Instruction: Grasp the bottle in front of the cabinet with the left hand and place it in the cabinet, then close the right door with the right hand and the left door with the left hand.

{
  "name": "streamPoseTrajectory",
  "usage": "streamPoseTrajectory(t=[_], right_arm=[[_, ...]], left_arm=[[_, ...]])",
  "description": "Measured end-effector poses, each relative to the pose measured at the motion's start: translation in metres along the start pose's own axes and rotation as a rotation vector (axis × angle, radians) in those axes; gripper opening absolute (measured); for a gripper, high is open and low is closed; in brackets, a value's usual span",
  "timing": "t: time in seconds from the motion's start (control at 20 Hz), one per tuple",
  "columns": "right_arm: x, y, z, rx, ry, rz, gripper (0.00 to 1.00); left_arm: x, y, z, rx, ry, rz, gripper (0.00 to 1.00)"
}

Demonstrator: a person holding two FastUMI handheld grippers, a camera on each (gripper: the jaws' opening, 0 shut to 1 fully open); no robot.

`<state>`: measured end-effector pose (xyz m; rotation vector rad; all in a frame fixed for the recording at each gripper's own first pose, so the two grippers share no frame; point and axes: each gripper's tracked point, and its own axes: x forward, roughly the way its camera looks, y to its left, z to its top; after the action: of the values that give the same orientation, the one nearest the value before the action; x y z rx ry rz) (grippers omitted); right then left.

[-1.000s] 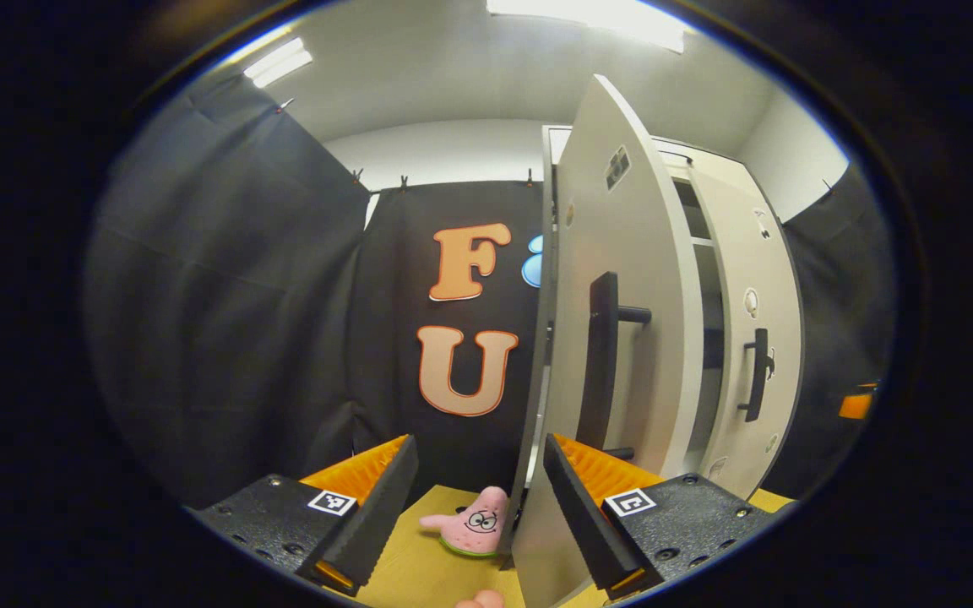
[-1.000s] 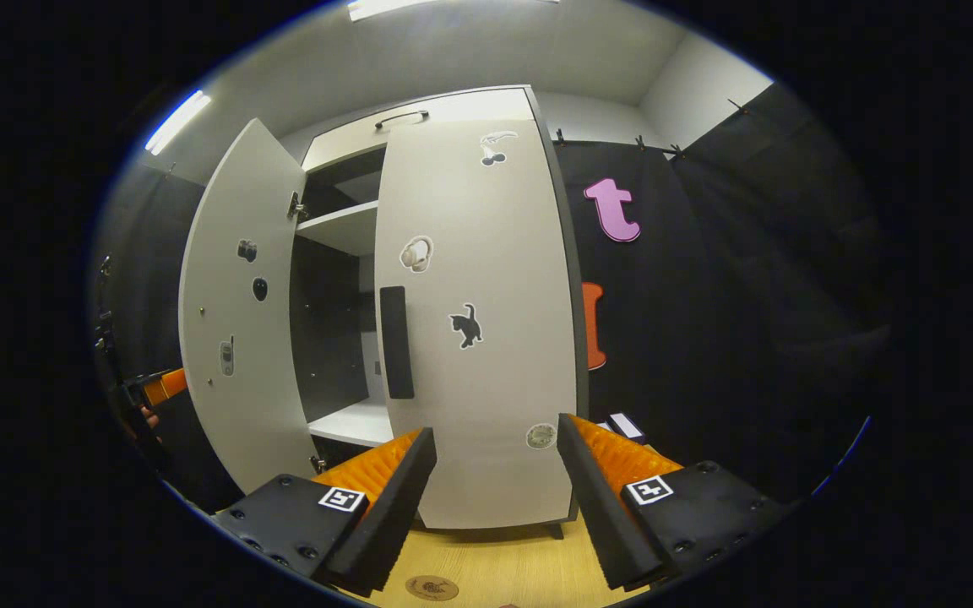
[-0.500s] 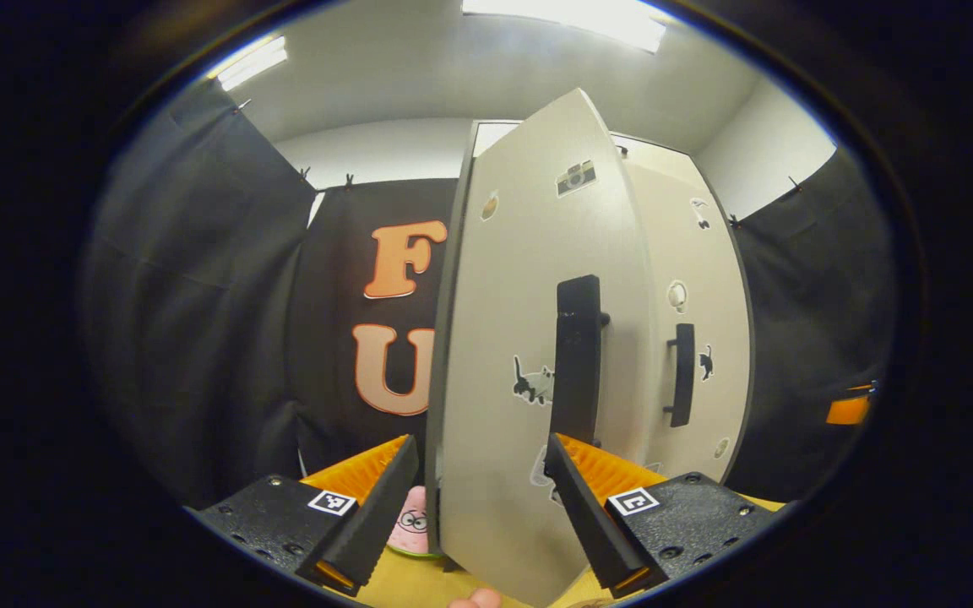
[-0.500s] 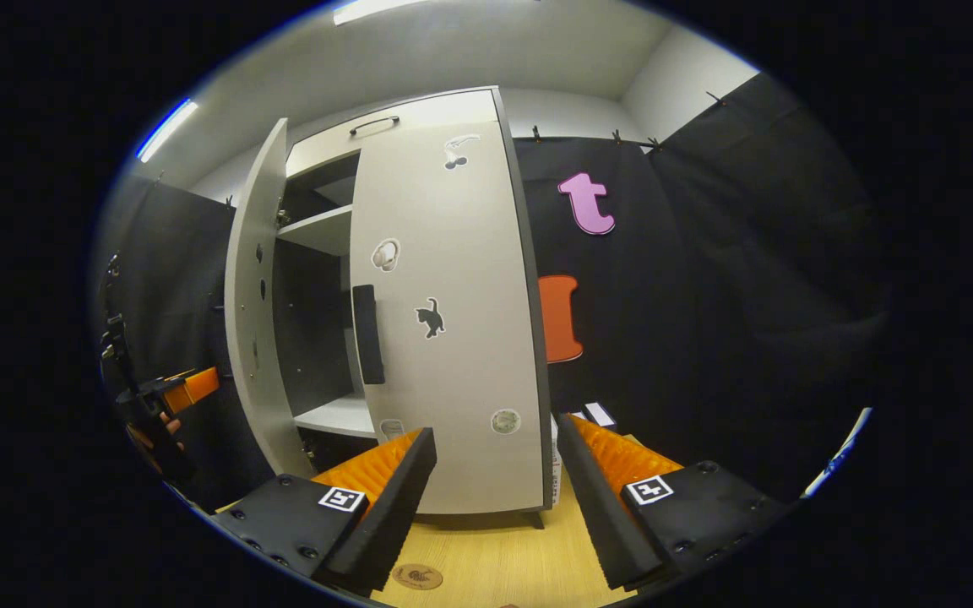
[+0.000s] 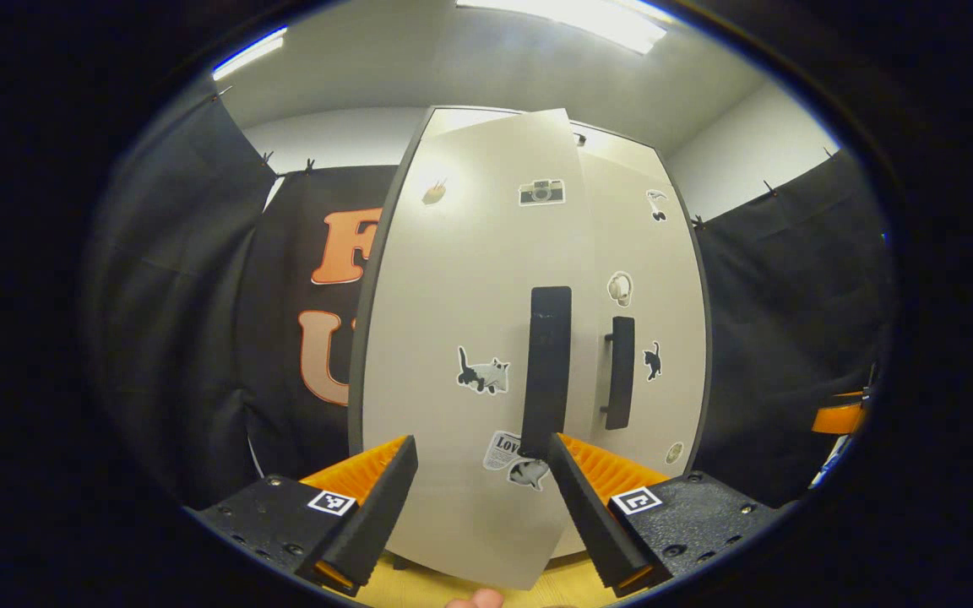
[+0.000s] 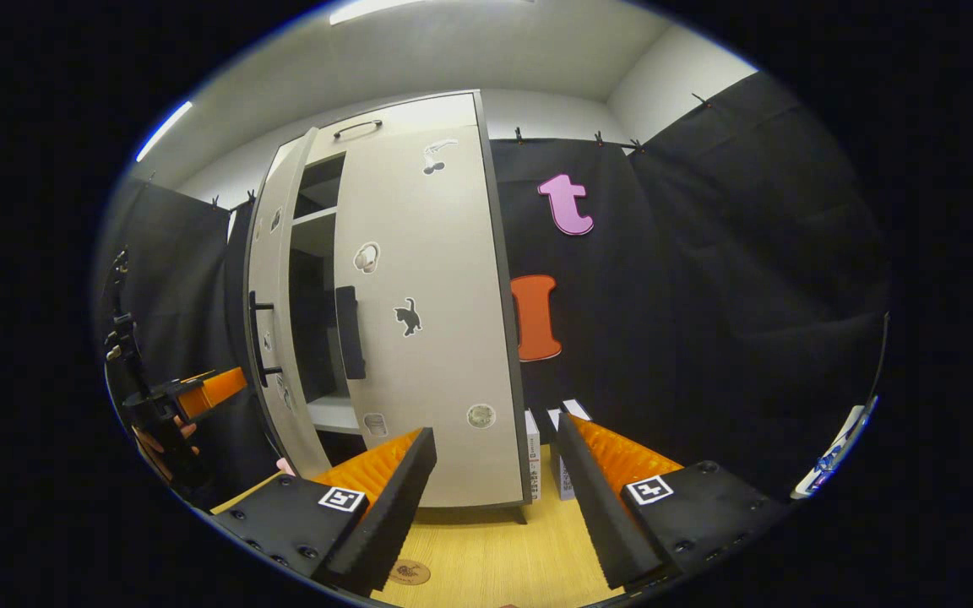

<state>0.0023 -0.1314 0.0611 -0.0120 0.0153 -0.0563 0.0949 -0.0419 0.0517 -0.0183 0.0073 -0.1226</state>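
Observation:
The white cabinet's left door (image 5: 461, 338) faces me in the left gripper view, swung almost to, its black handle (image 5: 547, 371) just above my right finger. My left gripper (image 5: 478, 498) is open, with the door's lower part between its fingers. The right door (image 6: 427, 321) is closed, and its handle (image 5: 619, 371) sits beside the left one. In the right gripper view the left door (image 6: 271, 321) stands ajar, with a narrow gap showing a shelf (image 6: 330, 414). The left gripper (image 6: 191, 397), held by a hand, is at that door's outer face. My right gripper (image 6: 495, 507) is open, in front of the right door.
The cabinet stands on a wooden table (image 6: 503, 557). Small white boxes (image 6: 567, 456) stand against its right side. A round brown disc (image 6: 409, 572) lies on the table near my right gripper. The right gripper (image 5: 841, 415) shows at the far right of the left gripper view.
The left door has swung from wide open to nearly closed, with the left gripper following it. The plush toy on the table is now hidden behind the door. The right gripper has drifted slightly.

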Motion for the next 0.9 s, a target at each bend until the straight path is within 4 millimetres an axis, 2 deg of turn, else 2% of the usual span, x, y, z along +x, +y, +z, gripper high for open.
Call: streamPoseTrajectory(t=[0.35, 0.7, 0.9], right_arm=[[-0.013, -0.012, 0.001, 0.0, -0.005, -0.042, 0.96], [-0.023, -0.026, -0.001, 0.007, -0.005, -0.071, 0.96], [-0.024, -0.028, -0.001, 0.004, -0.007, -0.071, 0.96]], left_arm=[[0.034, -0.02, -0.01, -0.001, 0.013, -0.035, 0.95], [0.069, -0.028, -0.033, -0.031, 0.055, -0.02, 0.95], [0.071, -0.03, -0.039, -0.073, 0.064, -0.009, 0.95]])
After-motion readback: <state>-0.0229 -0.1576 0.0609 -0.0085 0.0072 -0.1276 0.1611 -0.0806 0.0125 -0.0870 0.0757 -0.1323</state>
